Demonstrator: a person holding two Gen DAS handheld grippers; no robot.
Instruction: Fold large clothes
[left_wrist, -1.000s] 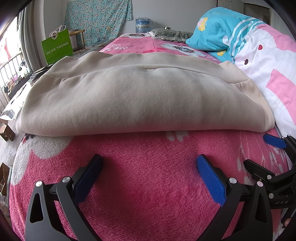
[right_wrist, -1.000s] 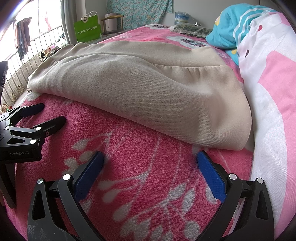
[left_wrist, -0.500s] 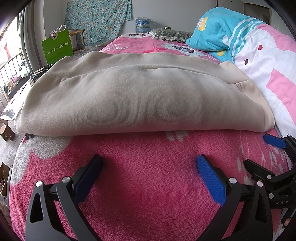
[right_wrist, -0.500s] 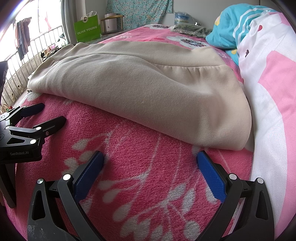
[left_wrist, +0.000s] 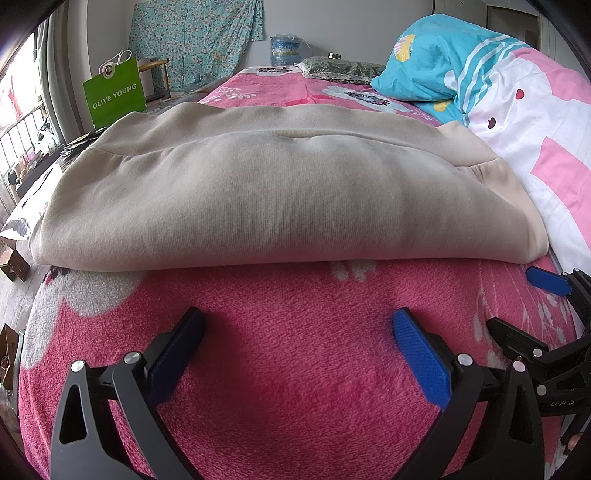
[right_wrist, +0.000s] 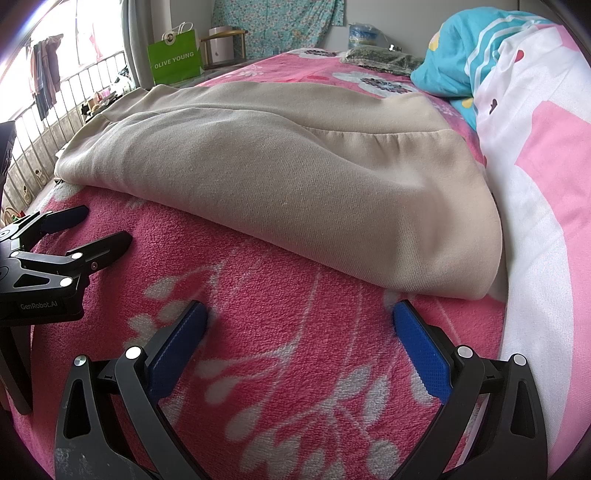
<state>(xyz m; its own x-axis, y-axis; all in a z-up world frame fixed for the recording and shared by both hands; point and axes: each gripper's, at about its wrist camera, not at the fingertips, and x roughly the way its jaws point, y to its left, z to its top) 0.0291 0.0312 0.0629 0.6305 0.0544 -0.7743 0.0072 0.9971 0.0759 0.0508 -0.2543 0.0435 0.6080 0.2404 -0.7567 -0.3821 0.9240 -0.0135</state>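
A large beige sweatshirt (left_wrist: 280, 192) lies folded across the pink floral blanket (left_wrist: 295, 354), its near fold edge facing me. The same sweatshirt (right_wrist: 295, 177) fills the middle of the right wrist view. My left gripper (left_wrist: 297, 328) rests open on the blanket just short of that edge, nothing between its blue pads. My right gripper (right_wrist: 299, 325) is open too, low on the blanket near the garment's right corner. Each gripper shows in the other's view: the right one (left_wrist: 532, 306) at the right edge, the left one (right_wrist: 96, 232) at the left.
A folded quilt in white, pink and blue (left_wrist: 517, 110) is piled along the right side. A green paper bag (left_wrist: 114, 98) and a metal railing (right_wrist: 55, 122) stand off the bed's left edge. A dark pillow (left_wrist: 343, 68) lies at the far end.
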